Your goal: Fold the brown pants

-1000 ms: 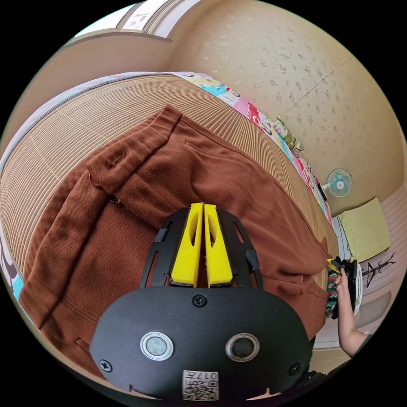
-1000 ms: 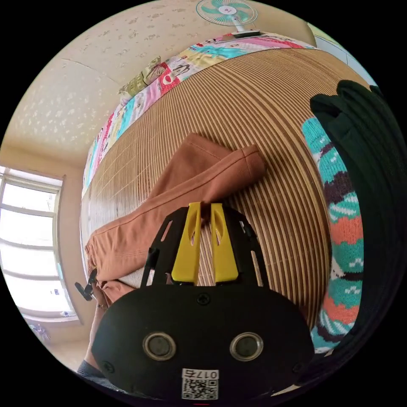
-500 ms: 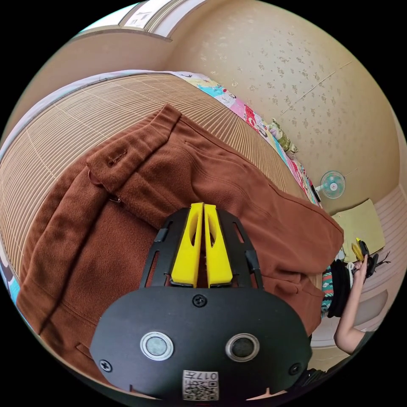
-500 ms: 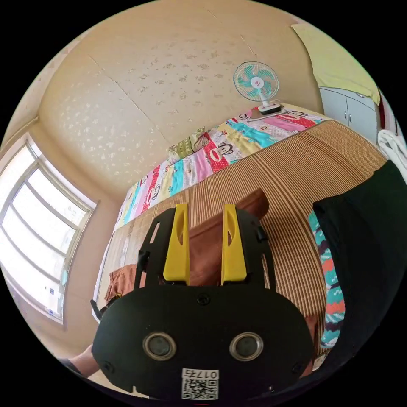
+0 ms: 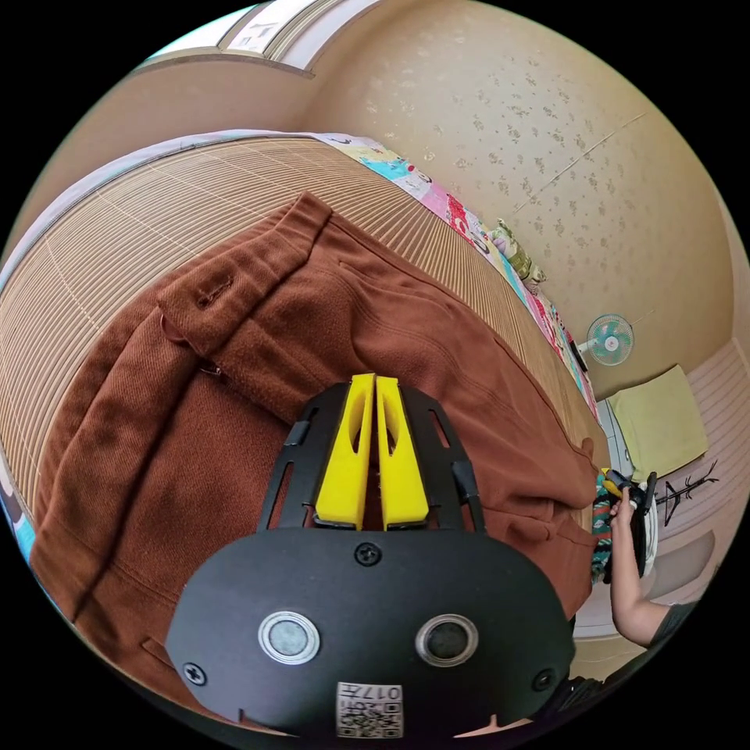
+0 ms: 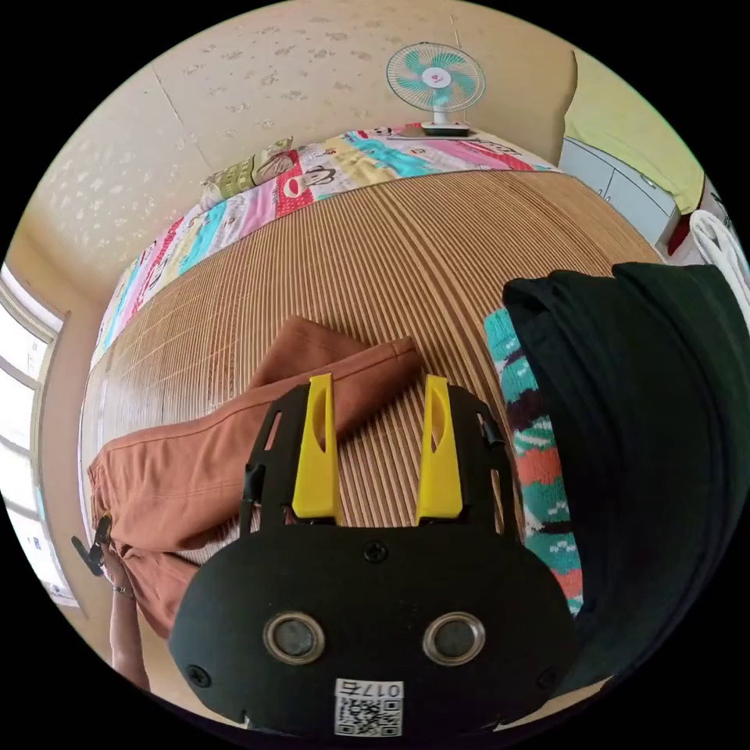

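in the left gripper view, the left gripper (image 5: 375, 383) is seen with its yellow jaws pressed together over the brown pants (image 5: 234, 344); whether cloth is pinched between them cannot be told. the pants are spread on a slatted bamboo mat (image 5: 156, 195) on the bed, the waistband lying toward 11 o'clock and the legs running off toward 4 o'clock, where the right gripper (image 5: 625, 488) is held in a hand (image 5: 621, 516).

in the right gripper view, the right gripper (image 6: 379, 391) is shown with jaws wide apart and nothing between them. the pant legs (image 6: 234, 453) lie at 9 o'clock. a patterned sweater (image 6: 539, 461) and a black garment (image 6: 648, 469) lie at 3 o'clock. a fan (image 6: 435, 78) stands at 12 o'clock.
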`<state>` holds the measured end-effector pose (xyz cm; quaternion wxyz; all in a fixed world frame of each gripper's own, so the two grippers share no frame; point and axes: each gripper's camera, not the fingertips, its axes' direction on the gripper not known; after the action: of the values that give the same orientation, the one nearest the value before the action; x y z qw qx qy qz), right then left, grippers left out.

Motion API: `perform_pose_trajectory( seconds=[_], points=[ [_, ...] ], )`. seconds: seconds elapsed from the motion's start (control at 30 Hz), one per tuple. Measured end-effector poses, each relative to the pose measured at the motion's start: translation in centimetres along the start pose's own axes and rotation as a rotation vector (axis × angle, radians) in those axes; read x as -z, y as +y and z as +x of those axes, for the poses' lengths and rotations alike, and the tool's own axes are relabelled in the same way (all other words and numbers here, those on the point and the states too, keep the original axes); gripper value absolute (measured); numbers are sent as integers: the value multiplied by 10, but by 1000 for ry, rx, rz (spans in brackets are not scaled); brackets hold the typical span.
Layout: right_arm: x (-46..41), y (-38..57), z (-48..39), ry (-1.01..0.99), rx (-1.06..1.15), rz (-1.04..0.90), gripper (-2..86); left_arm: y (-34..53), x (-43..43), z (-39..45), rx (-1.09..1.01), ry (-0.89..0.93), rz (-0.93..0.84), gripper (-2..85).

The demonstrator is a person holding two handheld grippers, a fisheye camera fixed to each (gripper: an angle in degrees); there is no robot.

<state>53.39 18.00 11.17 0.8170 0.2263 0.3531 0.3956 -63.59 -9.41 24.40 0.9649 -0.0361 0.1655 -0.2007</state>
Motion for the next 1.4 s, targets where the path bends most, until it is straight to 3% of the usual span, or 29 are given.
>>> perform_pose_trajectory(
  seconds=[0.13,0.23,0.3,0.43,0.47,0.53,0.6,0.7,0.87,1.07,1.13,1.23,1.27,1.33,1.4],
  points=[
    [15,2,-40,141,209,8,44,-4,1,2,2,11,0,-10],
    [104,53,-85,106,328,287,31,-6,1,6,1,10,0,-10],
    [191,122,-111,-19,383,571,27,-7,1,9,2,11,1,-10],
    [262,200,-149,-315,445,870,28,-9,1,15,2,11,1,-10],
    [269,209,-169,-480,535,854,30,-10,1,17,3,12,1,-10],
    [267,209,-213,-744,735,645,36,-11,1,20,4,15,1,-10],
    [234,217,-298,-1021,1114,130,50,-11,0,23,5,18,2,-10],
    [182,249,-347,-1200,1270,-159,78,-13,0,28,6,20,2,-10],
    [135,261,-336,-977,1151,-71,152,-14,0,38,6,34,7,-10],
    [38,296,-401,-547,1340,-166,181,-16,0,52,6,36,8,-10],
    [13,296,-426,-521,1342,-152,169,-17,0,56,7,38,8,-10],
    [-48,295,-472,-454,1418,-392,114,-18,1,61,11,51,9,-10],
    [-76,294,-484,-342,1401,-519,83,-18,1,63,13,57,7,-10],
    [-65,281,-476,-418,1439,-472,39,-19,2,66,15,65,8,-10],
    [-22,235,-439,-686,1345,-388,24,-20,3,69,17,74,9,-10]
  ],
)
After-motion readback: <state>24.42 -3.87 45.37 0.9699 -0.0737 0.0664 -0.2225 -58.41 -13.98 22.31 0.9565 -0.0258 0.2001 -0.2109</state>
